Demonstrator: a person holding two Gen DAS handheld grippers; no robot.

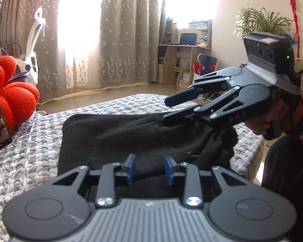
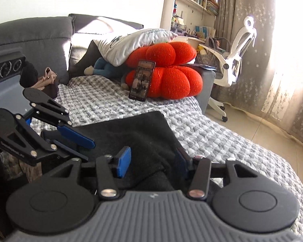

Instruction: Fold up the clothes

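Black fleece garment lies part-folded on the quilted bed. Left tongs parted, nothing between them. Right tongs half open over a raised fold, apparently not pinching. Risk: loose layers slump unfolded; the nearby tongs could collide.

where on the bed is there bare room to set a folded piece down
Free: the quilt between the black garment and the bed's edge toward the white chair, and the strip between the garment and the phone. Crowded: the head end, with the red cushion, pillow and clothes pile.
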